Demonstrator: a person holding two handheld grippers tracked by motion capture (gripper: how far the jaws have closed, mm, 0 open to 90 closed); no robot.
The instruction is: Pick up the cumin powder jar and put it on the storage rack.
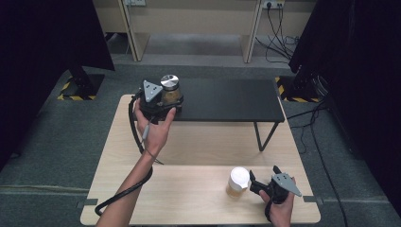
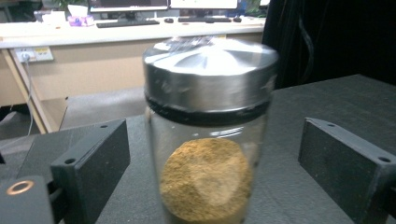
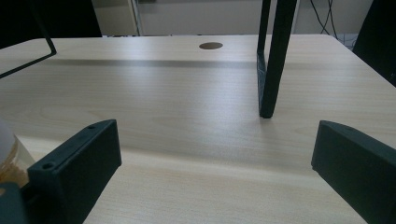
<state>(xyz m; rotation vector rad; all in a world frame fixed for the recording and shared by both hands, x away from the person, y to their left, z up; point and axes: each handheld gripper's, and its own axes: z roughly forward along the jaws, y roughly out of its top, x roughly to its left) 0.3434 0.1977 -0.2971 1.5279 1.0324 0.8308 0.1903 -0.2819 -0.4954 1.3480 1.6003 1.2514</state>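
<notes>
High view, left gripper [image 1: 163,101]: sitting at the left end of the black shelf [image 1: 227,99], with the person's left hand [image 1: 153,127] wrapping it from behind.
High view, steel-lidded jar [image 1: 170,90]: standing upright on the shelf, right at the front of this gripper.
High view, right gripper [image 1: 257,185]: resting low over the wooden table [image 1: 189,146], pointing at the white-lidded jar [image 1: 238,182] just ahead of it; contact cannot be judged.
Left gripper view, jaws: standing wide apart, the steel-lidded jar [image 2: 208,135] sitting between them with a gap on each side, nothing being gripped. Brown powder is filling its lower part.
Right gripper view, jaws: spreading wide, holding nothing; bare table [image 3: 187,102] lying between them.
Right gripper view, white-lidded jar [image 3: 7,158]: showing outside the left-hand jaw, at the frame edge.
Right gripper view, shelf leg [image 3: 273,60]: standing ahead, well apart.
</notes>
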